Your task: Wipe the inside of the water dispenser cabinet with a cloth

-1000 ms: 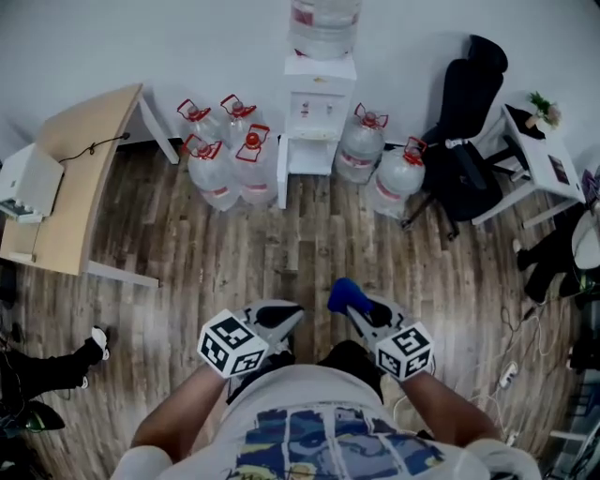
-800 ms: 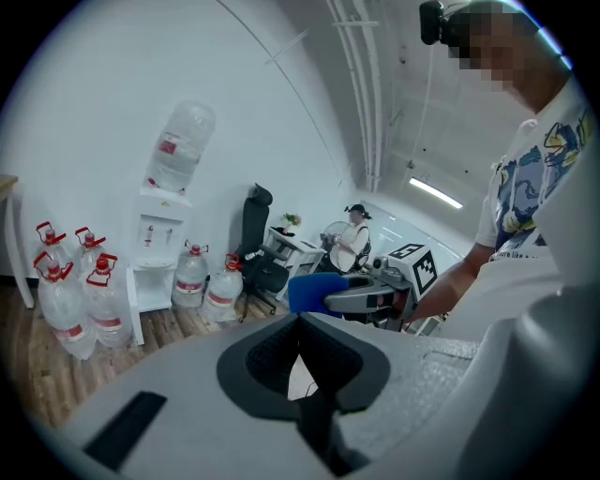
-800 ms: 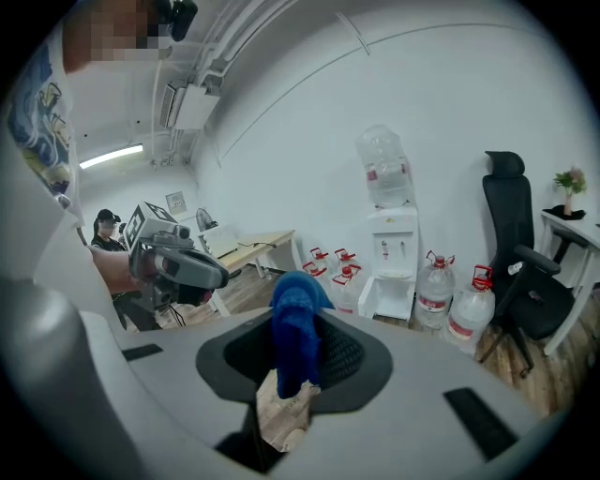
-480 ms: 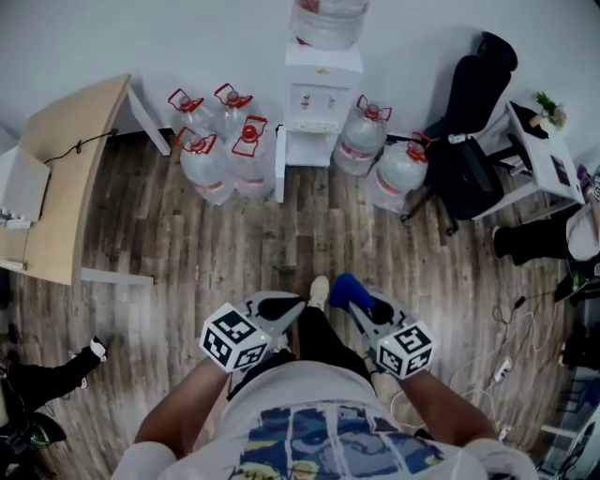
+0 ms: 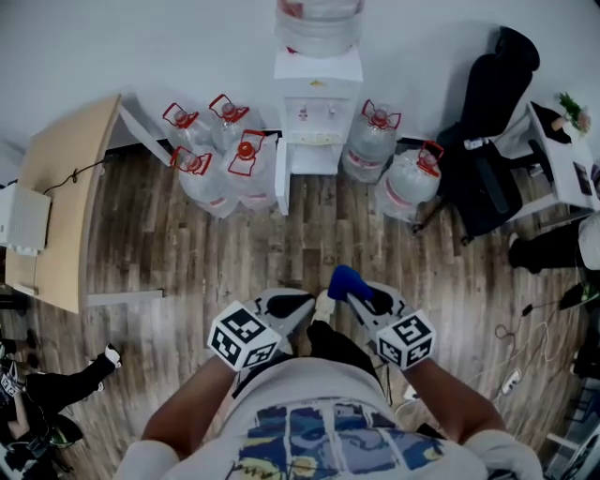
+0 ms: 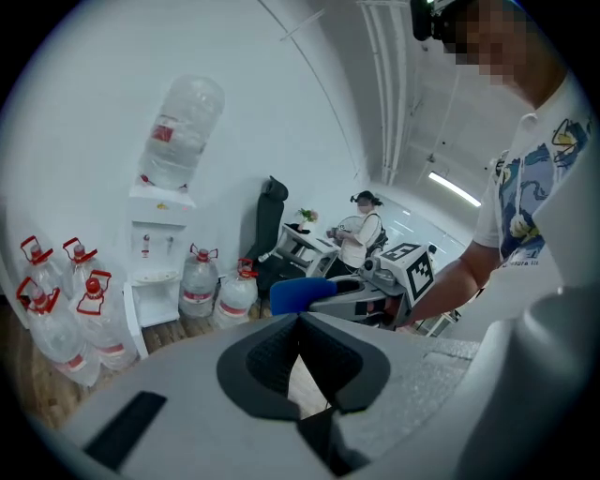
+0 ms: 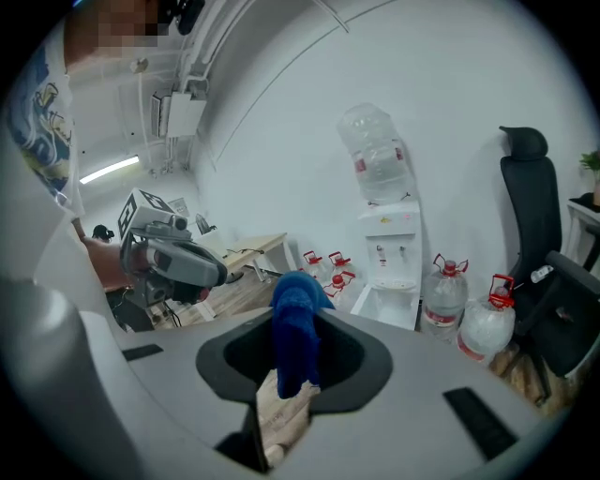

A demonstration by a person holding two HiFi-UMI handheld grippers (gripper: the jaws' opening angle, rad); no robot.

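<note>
The white water dispenser [image 5: 317,98] stands against the far wall with a bottle [image 5: 319,21] on top. Its lower cabinet [image 5: 317,159] is open, and the door [image 5: 281,178] is swung out to the left. Both grippers are held close to my body, far from it. My right gripper [image 5: 349,281] is shut on a blue cloth [image 5: 343,279], which sticks up between the jaws [image 7: 294,342]. My left gripper [image 5: 296,302] is shut with nothing in it. The left gripper view shows its jaws meeting [image 6: 300,319], the blue cloth [image 6: 300,293] and the dispenser [image 6: 157,248].
Several big water jugs stand on the wood floor left [image 5: 220,159] and right [image 5: 394,159] of the dispenser. A wooden desk [image 5: 66,202] is at the left. A black office chair [image 5: 492,112] and a white table [image 5: 553,150] are at the right. A seated person [image 6: 361,230] is beyond them.
I have stepped nearer to the dispenser, which now sits lower and larger in the head view. Both grippers keep the same pose, and the cloth stays in the right one.
</note>
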